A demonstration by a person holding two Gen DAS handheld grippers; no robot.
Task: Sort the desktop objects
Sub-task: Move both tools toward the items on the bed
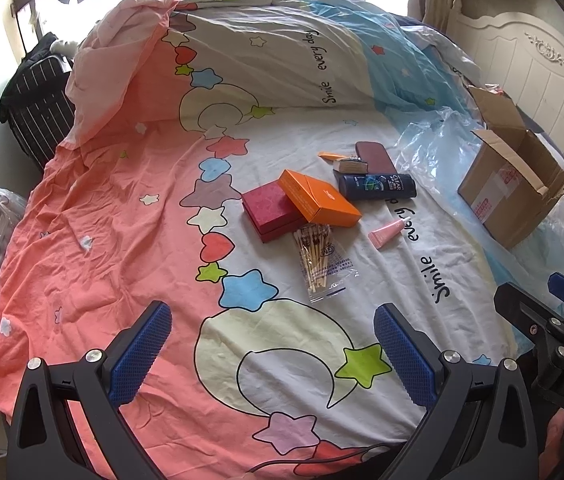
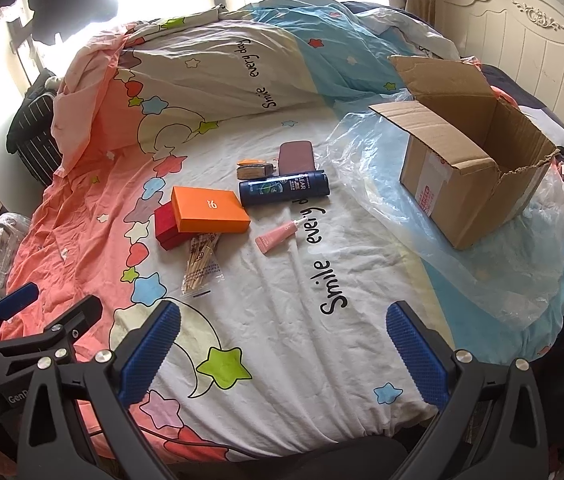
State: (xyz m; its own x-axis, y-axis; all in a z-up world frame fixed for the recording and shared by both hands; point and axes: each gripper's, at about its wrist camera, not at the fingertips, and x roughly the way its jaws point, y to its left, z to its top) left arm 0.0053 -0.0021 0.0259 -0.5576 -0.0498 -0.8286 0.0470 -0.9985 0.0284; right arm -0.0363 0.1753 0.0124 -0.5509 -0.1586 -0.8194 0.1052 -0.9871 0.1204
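Note:
On the patterned bedsheet lie an orange box (image 1: 318, 199) (image 2: 209, 209) leaning on a red box (image 1: 269, 212) (image 2: 166, 225), a bag of cotton swabs (image 1: 320, 262) (image 2: 200, 261), a blue Clear bottle (image 1: 377, 187) (image 2: 284, 189), a small pink tube (image 1: 386, 233) (image 2: 277, 236), a maroon case (image 1: 376, 157) (image 2: 296, 157) and a small brown block (image 1: 349, 165) (image 2: 253, 169). My left gripper (image 1: 273, 350) is open and empty, well in front of the pile. My right gripper (image 2: 284, 354) is open and empty, also near the bed's front edge.
An open cardboard box (image 1: 512, 196) (image 2: 470, 168) stands on a clear plastic sheet (image 2: 366, 160) at the right. A folded duvet (image 1: 241, 60) rises behind the objects. A white headboard (image 2: 530, 48) is far right. A dark striped bag (image 1: 37, 108) sits off the left side.

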